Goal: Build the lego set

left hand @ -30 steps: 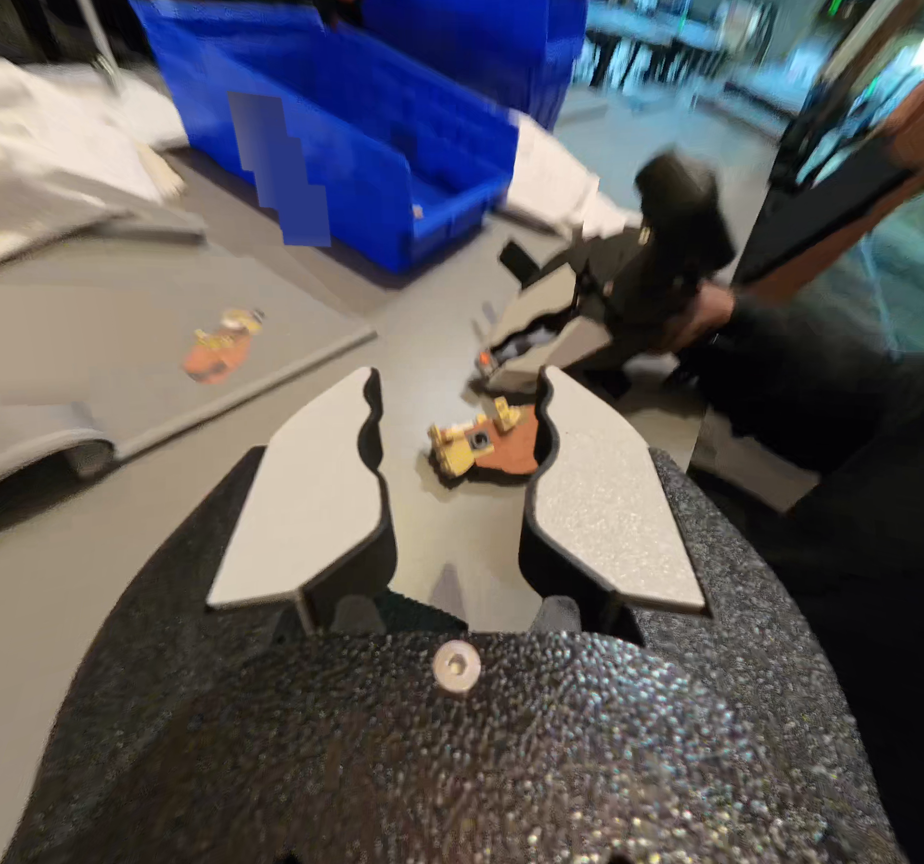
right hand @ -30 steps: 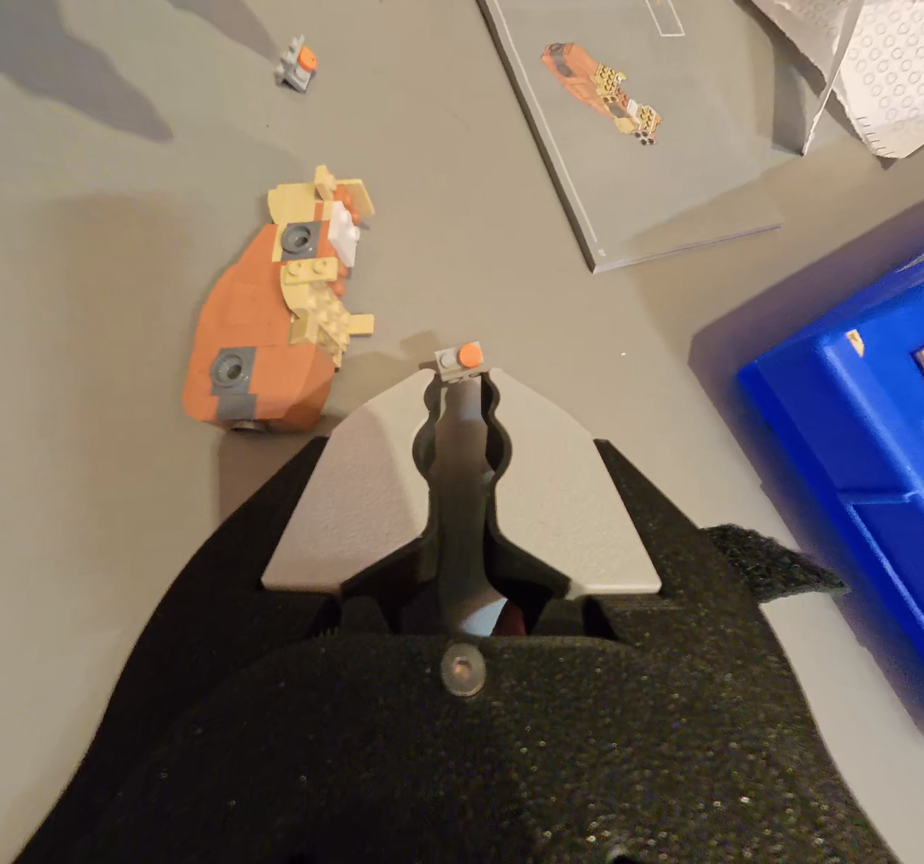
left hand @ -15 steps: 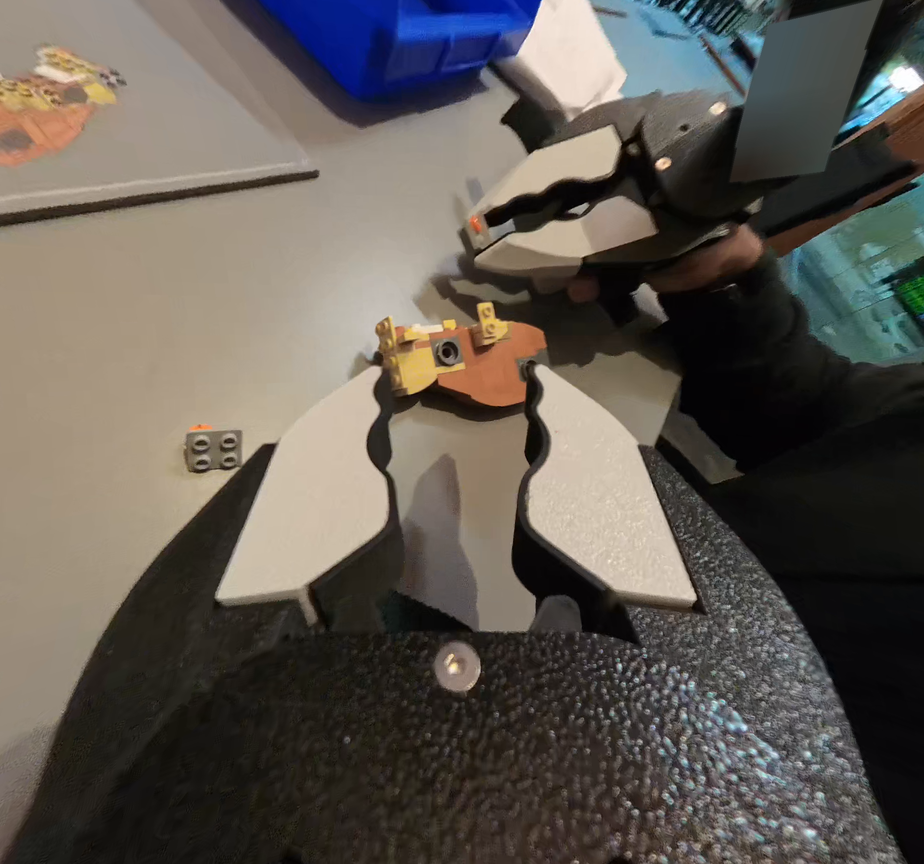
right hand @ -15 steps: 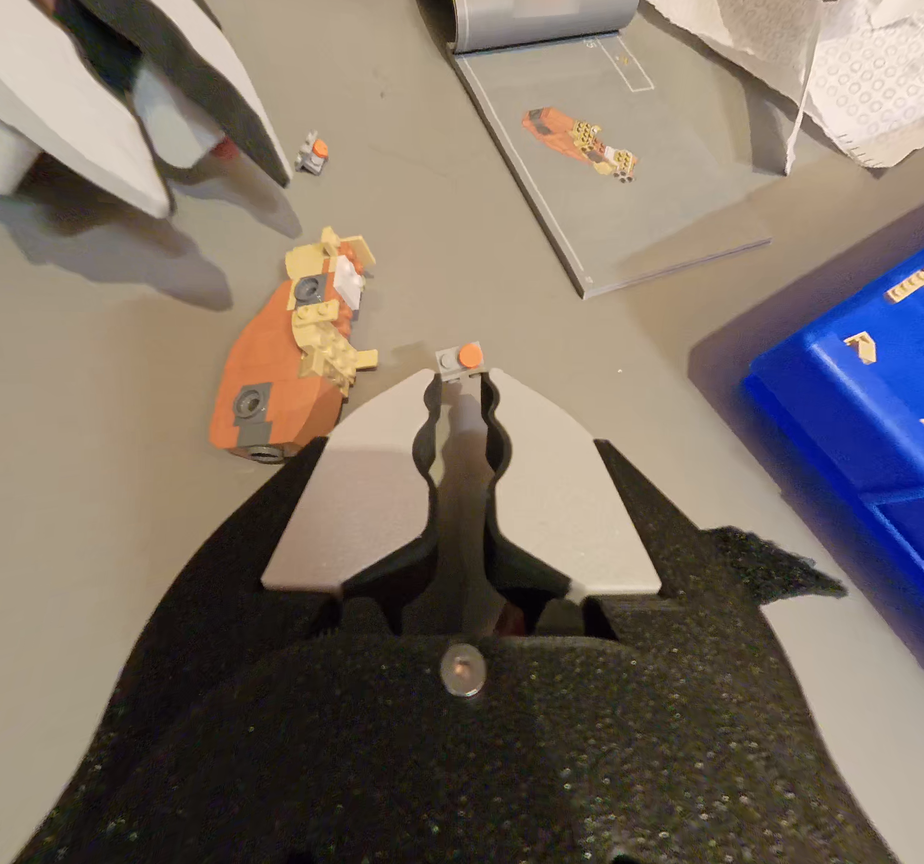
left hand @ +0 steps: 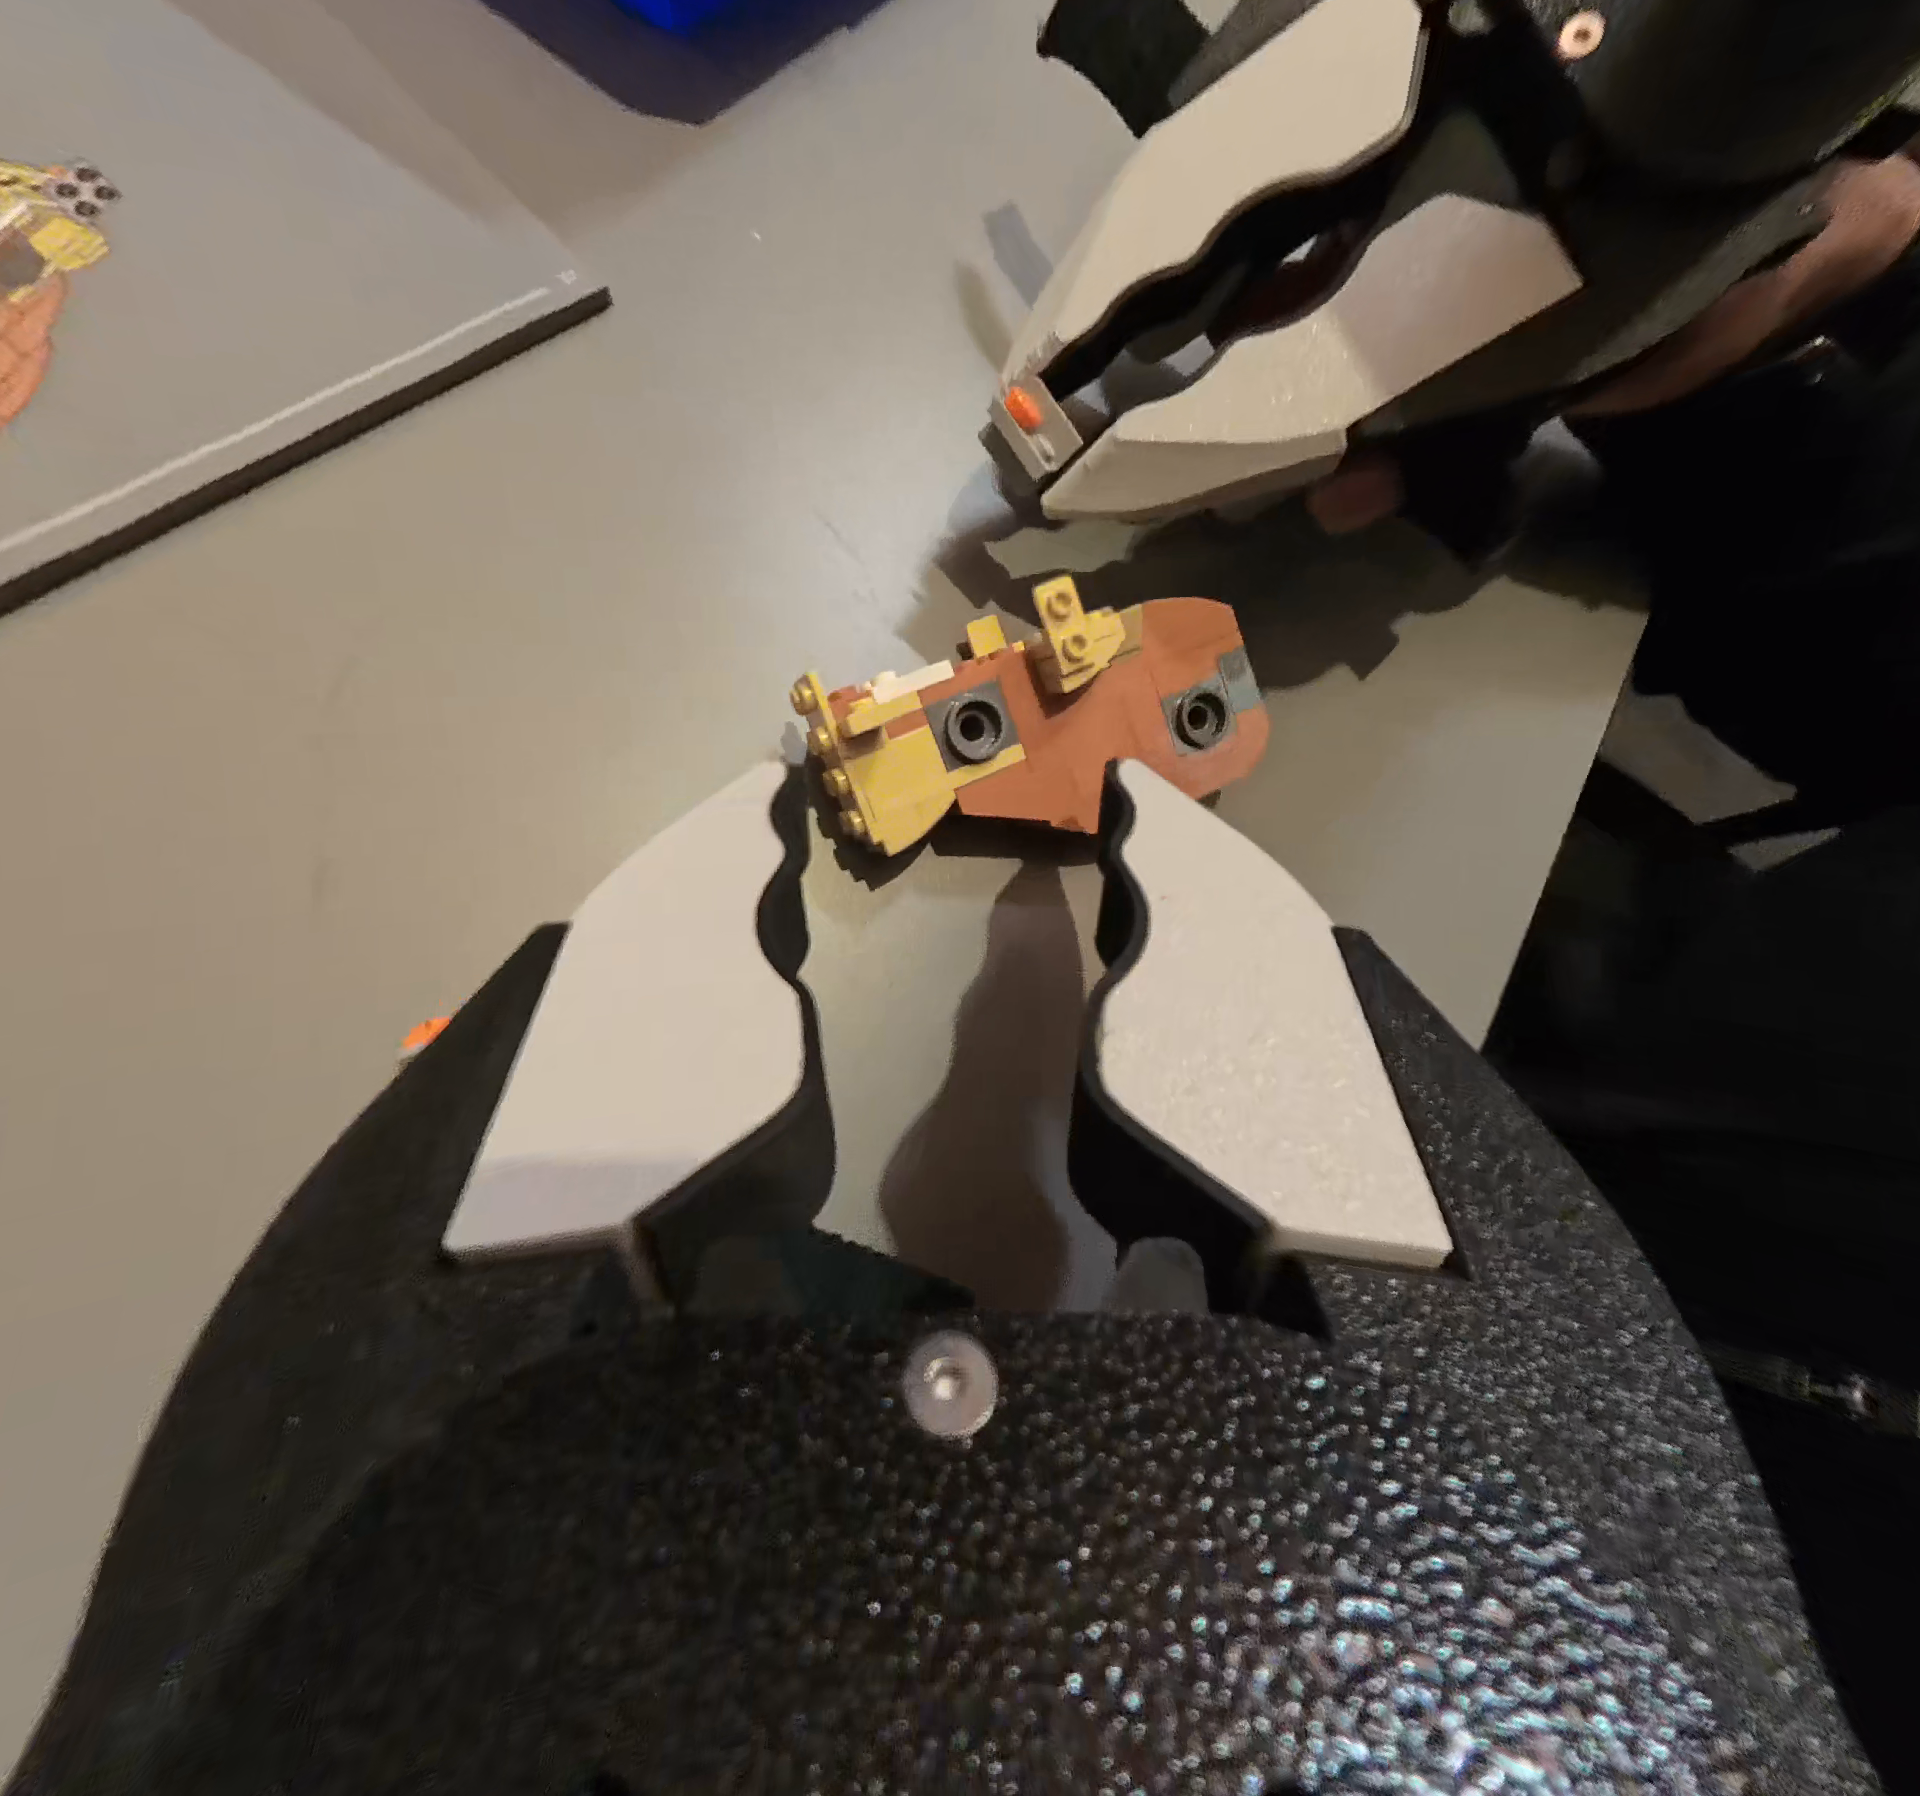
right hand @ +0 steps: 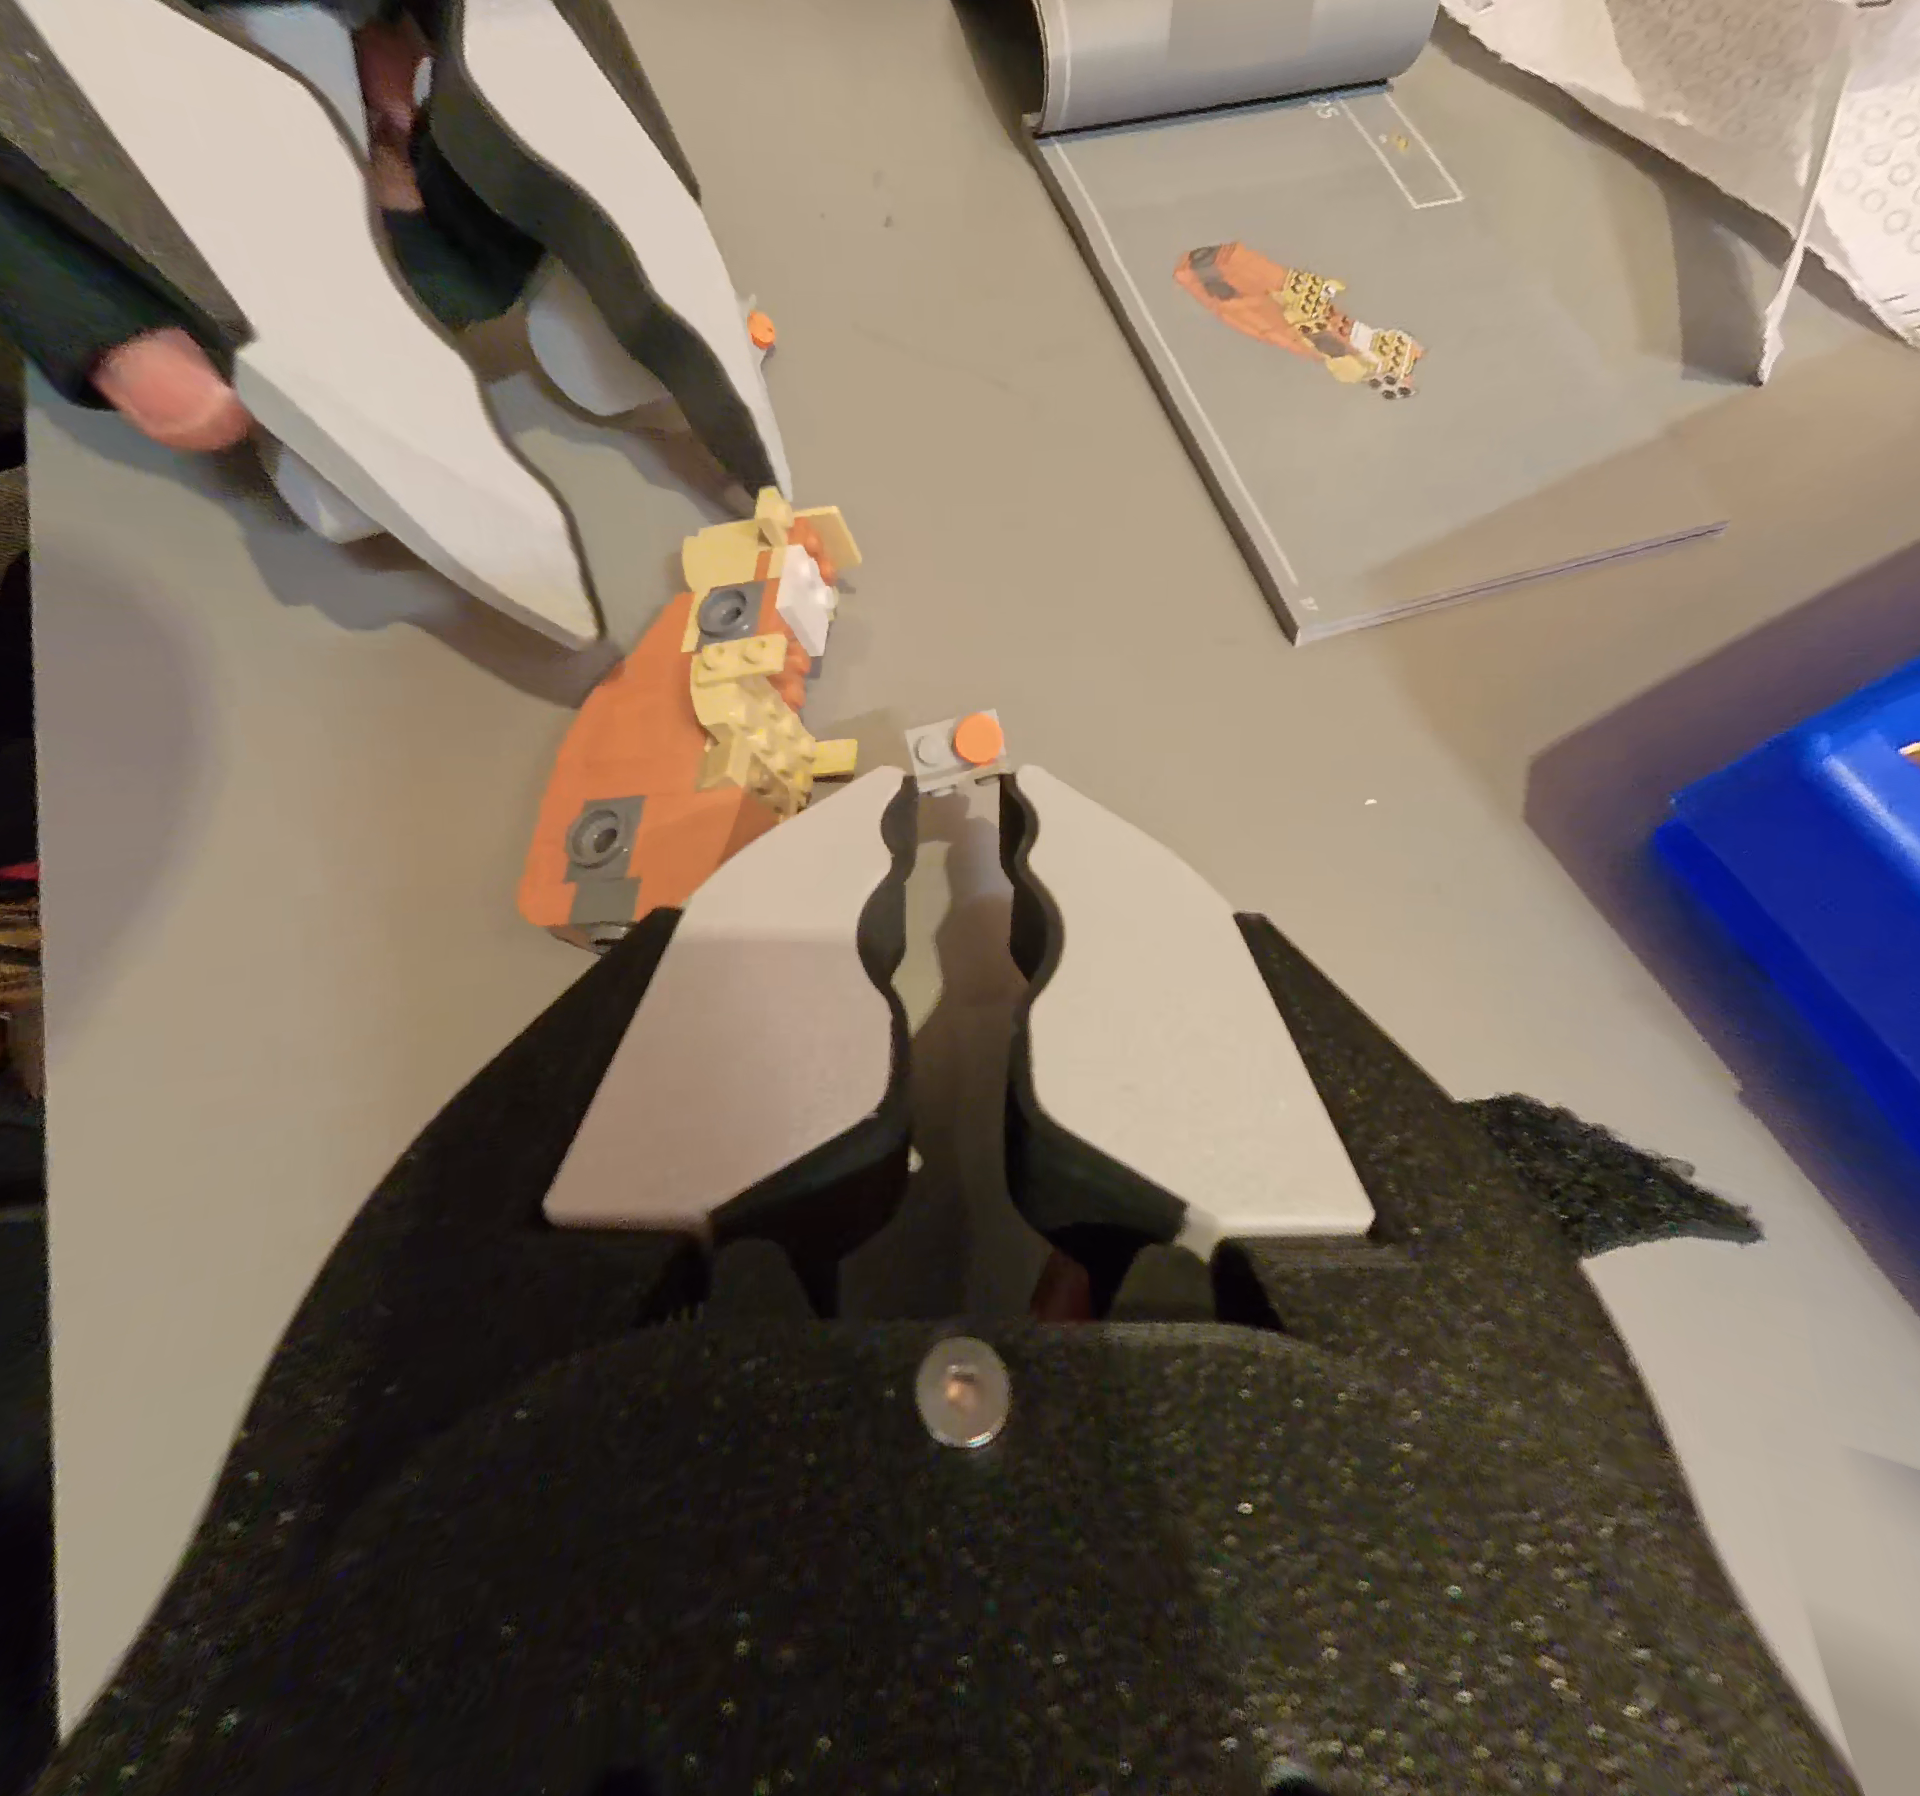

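1. The left claw [left hand: 951, 785] stands wide open and empty, its tips at the near edge of the orange-and-tan lego model [left hand: 1039, 723].
2. The lego model lies on the grey counter [left hand: 468, 707], between both claws.
3. The right claw [right hand: 956, 785] is nearly closed, pinching a small grey plate with an orange stud [right hand: 956, 744] at its tips, just beside the model.
4. An open instruction booklet [right hand: 1434, 375] lies farther right, near a blue bin [right hand: 1818, 873].

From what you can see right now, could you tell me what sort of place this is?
Probably a workshop bench: a grey table with an open instruction booklet, a blue parts bin and a half-built lego model.
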A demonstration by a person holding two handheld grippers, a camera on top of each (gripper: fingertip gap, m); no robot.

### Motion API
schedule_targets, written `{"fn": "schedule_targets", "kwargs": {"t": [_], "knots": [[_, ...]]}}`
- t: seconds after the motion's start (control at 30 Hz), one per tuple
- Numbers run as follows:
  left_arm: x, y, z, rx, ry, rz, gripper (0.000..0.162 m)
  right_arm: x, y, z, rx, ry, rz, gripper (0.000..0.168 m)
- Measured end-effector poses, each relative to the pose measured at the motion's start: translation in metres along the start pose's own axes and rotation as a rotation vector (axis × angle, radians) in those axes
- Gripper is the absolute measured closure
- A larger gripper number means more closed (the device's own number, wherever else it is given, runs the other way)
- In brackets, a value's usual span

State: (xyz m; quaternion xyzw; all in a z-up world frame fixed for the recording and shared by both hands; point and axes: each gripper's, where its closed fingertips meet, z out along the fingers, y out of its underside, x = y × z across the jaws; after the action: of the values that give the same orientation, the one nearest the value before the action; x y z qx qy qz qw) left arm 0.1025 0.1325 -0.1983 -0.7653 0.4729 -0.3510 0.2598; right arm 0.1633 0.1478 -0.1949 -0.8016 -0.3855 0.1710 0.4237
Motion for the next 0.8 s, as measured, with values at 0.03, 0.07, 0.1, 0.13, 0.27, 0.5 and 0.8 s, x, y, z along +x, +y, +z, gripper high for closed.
{"fn": "schedule_targets", "kwargs": {"t": [0.03,0.07,0.1,0.13,0.27,0.5,0.8], "knots": [[0.000,0.001,0.001,-0.012,0.009,0.010,0.113,0.000,0.000,0.000,0.000,-0.008,0.003,0.154],[-0.001,0.002,0.002,-0.026,0.017,0.021,0.116,-0.001,0.000,0.000,0.000,-0.017,0.006,0.154],[-0.002,0.003,0.004,-0.041,0.024,0.034,0.118,-0.002,0.000,-0.001,0.000,-0.025,0.010,0.154],[-0.002,0.005,0.005,-0.061,0.029,0.050,0.120,-0.002,0.001,-0.001,-0.001,-0.033,0.016,0.154],[-0.001,0.005,0.008,-0.111,0.062,0.158,0.130,-0.006,0.002,-0.002,-0.005,-0.068,0.044,0.154],[-0.001,-0.003,0.017,-0.187,0.152,0.375,0.131,-0.017,0.007,-0.005,-0.028,-0.085,0.093,0.153],[-0.030,-0.009,0.011,-0.242,0.037,0.428,0.111,-0.040,0.008,-0.001,-0.055,0.015,0.121,0.153]]}}
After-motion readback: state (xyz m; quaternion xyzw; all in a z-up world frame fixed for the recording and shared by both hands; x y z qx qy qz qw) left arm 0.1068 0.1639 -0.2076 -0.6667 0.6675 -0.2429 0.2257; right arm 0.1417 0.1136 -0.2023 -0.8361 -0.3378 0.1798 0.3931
